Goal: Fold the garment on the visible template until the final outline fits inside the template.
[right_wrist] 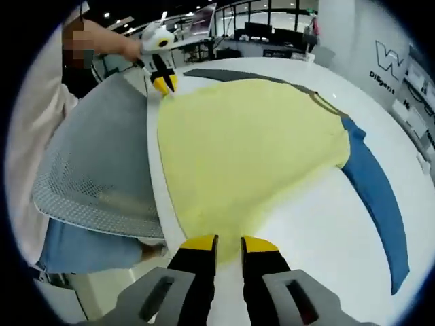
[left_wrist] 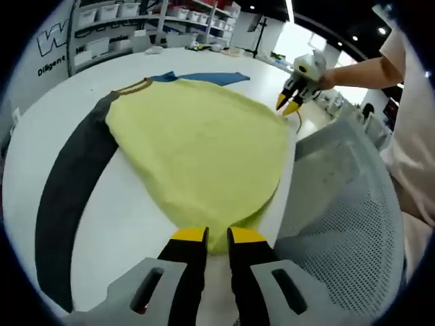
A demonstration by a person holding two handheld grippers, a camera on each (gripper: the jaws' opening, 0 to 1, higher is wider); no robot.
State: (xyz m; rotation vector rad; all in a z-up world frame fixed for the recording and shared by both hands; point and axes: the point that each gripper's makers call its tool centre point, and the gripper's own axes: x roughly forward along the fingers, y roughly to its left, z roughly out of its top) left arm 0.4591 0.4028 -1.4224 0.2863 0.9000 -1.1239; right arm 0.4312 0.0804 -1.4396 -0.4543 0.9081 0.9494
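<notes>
Garment: a yellow raglan shirt (left_wrist: 204,146) lies flat on the white worktop (left_wrist: 136,224), with one dark grey sleeve (left_wrist: 68,183) stretched out to one side and one blue sleeve (right_wrist: 374,183) to the other; the brown-trimmed neckline (left_wrist: 132,86) points away from the person.

Template: I cannot make out any marked outline on the worktop from either view, so whether the shirt sits on it is unclear.

Left tongs (left_wrist: 217,236): tips at the hem corner near the worktop's edge, jaws nearly together with a thin slit between; they look to be pinching the yellow hem, though the grip itself is hidden under the tips.

Right tongs (right_wrist: 229,241): the same picture at the other hem corner, jaws close together over the yellow edge; grip likely, not certain.

Surroundings: a grey mesh chair back (left_wrist: 340,204) stands just beside the worktop edge, between the person and the shirt.

Step in hand: by my reading this is the first fold, both bottom corners being taken up, since the shirt is fully spread and nothing is folded yet.

Next move: lifting both corners together and carrying the hem evenly toward the neckline, keeping the cloth taut between the two hands so no crease runs crooked; the sleeves will need folding inward after.
</notes>
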